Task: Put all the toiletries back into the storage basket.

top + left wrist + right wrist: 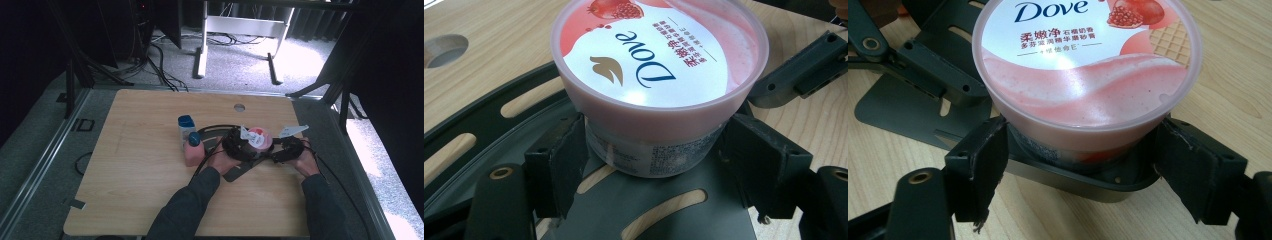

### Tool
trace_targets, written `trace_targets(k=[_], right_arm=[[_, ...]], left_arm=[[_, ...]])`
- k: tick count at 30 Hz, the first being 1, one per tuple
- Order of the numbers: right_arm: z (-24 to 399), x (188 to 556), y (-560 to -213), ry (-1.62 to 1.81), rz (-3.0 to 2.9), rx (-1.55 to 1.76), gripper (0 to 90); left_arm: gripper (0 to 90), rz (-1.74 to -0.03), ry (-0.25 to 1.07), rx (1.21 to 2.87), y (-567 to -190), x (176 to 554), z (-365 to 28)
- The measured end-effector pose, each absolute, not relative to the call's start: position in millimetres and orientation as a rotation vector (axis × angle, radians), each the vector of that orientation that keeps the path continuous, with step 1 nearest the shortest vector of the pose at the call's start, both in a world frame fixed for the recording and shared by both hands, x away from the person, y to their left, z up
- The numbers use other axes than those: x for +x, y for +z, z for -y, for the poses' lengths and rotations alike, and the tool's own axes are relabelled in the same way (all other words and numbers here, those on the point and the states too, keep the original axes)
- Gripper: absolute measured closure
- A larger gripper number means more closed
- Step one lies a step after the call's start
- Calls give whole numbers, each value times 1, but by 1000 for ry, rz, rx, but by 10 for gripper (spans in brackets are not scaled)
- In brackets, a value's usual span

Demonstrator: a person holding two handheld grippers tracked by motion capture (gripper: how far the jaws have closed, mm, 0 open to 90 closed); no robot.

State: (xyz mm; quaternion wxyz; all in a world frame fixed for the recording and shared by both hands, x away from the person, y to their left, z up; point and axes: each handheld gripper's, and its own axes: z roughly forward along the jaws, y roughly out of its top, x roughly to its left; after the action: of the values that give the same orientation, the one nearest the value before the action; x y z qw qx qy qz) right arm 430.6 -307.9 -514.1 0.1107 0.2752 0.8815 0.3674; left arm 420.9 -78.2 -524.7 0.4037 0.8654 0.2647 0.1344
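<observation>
A pink Dove tub with a printed lid stands on a dark metal rack right of the table's middle. In the left gripper view the tub sits between the black jaws. My left gripper is shut on its body just under the lid, with both pads against it. In the right gripper view my right gripper holds the same tub from the opposite side, pads pressed at the lid's lower edge. From above, the left gripper and right gripper flank the tub.
A pink bottle with a blue cap and a blue-topped white container stand just left of the left hand. Black cables loop around them. A round hole is in the tabletop behind. The rack's slotted plate lies under the tub.
</observation>
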Motion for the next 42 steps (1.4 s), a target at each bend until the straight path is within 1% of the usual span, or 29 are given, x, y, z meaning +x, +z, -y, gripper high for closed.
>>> trace_targets(k=[6,20,30,34,38,42], right_arm=[[308,431,-515,1069,-2594,814,227],[306,431,-513,999,-2611,787,228],[308,427,-513,1012,-2602,792,237],[310,426,-514,1033,-2598,796,240],[313,423,-516,1049,-2579,808,240],[315,420,-516,1063,-2570,816,240]], left_arm=[[261,-666,339,2208,-528,421,80],[276,-652,345,2211,-529,421,80],[286,-637,351,2207,-530,421,79],[303,-631,353,2207,-530,420,78],[339,-619,348,2205,-530,420,78],[344,-611,355,2193,-529,420,76]])
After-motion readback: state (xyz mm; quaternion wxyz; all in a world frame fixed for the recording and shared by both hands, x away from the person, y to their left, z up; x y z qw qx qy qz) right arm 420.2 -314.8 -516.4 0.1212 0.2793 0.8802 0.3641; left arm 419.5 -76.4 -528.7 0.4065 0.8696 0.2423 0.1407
